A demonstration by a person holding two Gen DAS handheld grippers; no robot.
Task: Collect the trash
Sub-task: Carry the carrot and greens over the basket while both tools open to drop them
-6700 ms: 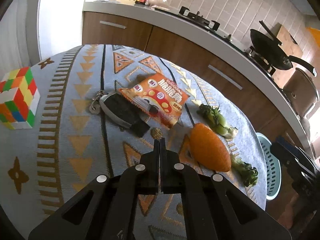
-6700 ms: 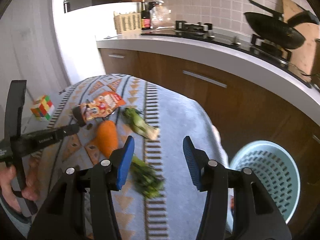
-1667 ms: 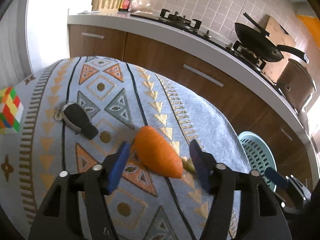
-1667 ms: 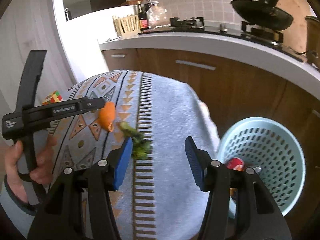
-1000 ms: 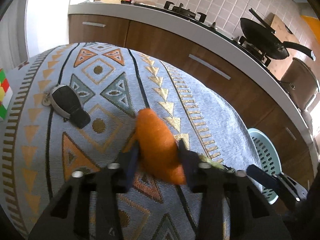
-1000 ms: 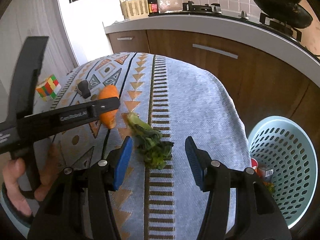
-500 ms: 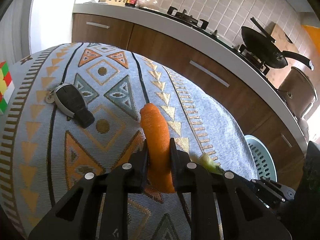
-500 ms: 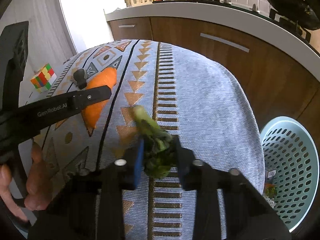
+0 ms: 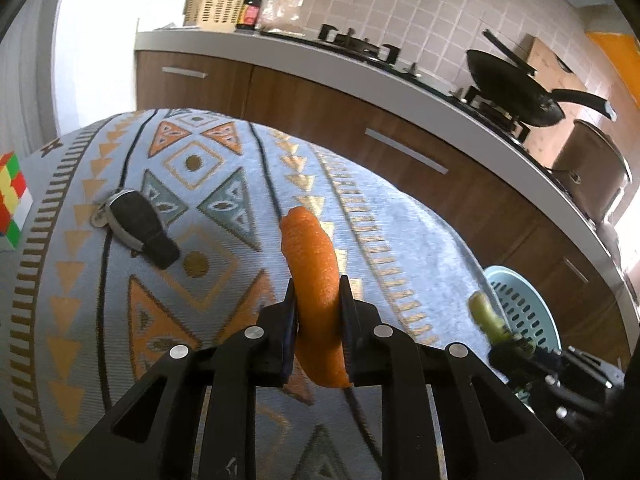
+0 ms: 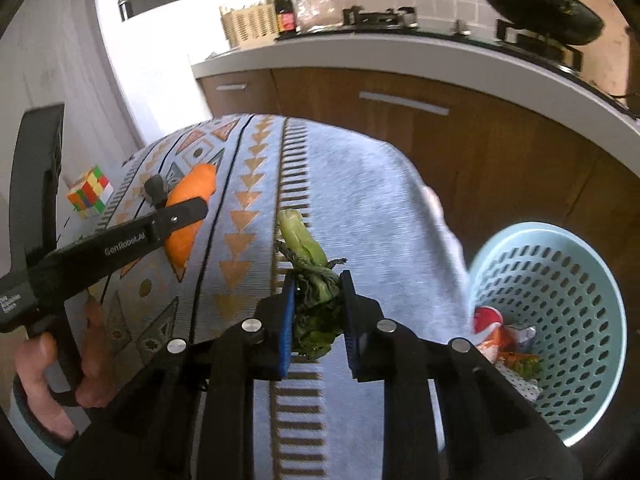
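Edges: the patterned worktop (image 10: 360, 208) rounds off on its right side, and the pale blue basket (image 10: 592, 320) sits below that edge, beside the brown cabinets (image 10: 460, 140).
Open room: a broad bare stretch of cloth lies between the greens and the right edge; on the far left stand a colour cube (image 10: 89, 192) and a black car key (image 9: 138, 228), well apart from the basket.
Left hand: bare fingers (image 10: 36, 372) wrap the grip of the left tongs (image 9: 318, 312), whose long body reaches in from the left, low over the cloth.
Left tongs: clamped on the orange peel (image 9: 314, 276), which stands upright between the pads and pokes above and below them.
Right tongs (image 10: 318, 306): closed on the leafy greens (image 10: 310, 276), stalk end pointing forward past the tips (whether the stalk touches the cloth cannot be told).
Basket contents: a red wrapper (image 10: 486, 320) and scraps lie at the bottom.
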